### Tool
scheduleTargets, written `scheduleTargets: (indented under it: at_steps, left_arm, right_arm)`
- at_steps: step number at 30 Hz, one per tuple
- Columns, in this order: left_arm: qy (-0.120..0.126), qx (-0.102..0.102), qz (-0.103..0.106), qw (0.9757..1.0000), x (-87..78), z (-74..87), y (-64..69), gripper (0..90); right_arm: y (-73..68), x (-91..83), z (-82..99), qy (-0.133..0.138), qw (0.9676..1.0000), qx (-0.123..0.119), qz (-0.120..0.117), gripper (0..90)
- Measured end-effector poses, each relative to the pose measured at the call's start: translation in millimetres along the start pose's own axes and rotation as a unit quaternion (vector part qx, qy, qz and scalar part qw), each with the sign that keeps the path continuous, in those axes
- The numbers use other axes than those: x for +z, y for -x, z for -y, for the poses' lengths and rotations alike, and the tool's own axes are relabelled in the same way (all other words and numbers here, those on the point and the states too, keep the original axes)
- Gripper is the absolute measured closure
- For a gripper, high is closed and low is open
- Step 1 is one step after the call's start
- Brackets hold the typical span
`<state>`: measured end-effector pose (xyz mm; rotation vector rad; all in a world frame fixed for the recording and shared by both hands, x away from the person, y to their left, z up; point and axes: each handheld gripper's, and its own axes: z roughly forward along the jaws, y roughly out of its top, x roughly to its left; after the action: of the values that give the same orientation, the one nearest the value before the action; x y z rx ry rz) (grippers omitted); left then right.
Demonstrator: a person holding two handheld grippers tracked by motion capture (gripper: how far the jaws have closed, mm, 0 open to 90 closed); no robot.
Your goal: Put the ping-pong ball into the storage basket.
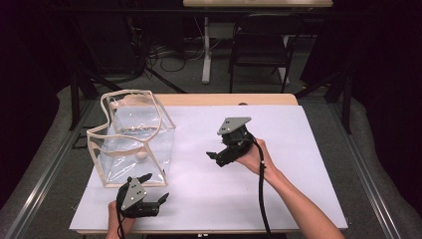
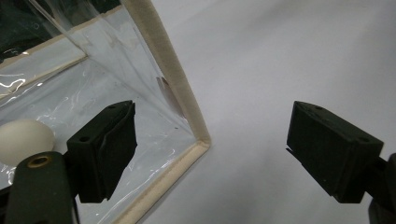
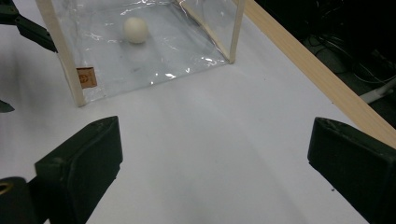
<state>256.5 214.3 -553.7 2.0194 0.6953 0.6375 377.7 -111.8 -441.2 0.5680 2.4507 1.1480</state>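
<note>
- Left gripper (image 1: 153,188), jaws spread and empty, should close squarely on the clear bag (image 1: 130,139)'s near corner seam.
- Right gripper (image 1: 215,156), also spread and empty, steadies the far side so the ball (image 1: 142,155) stays put.

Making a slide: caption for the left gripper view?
Open left tongs facing the clear bag's cream-trimmed corner, white ball inside.
</note>
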Motion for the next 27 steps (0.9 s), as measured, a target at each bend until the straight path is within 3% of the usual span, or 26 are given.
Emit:
scheduleTargets:
  at_steps: [27]
  left_arm:
    - [-0.002, 0.001, -0.001, 1.0, 0.3, -0.3, 0.6, 16.0]
  right_arm:
    - [-3.3, -21.0, 50.6, 0.009, 0.9993, 0.028, 0.022, 3.0]
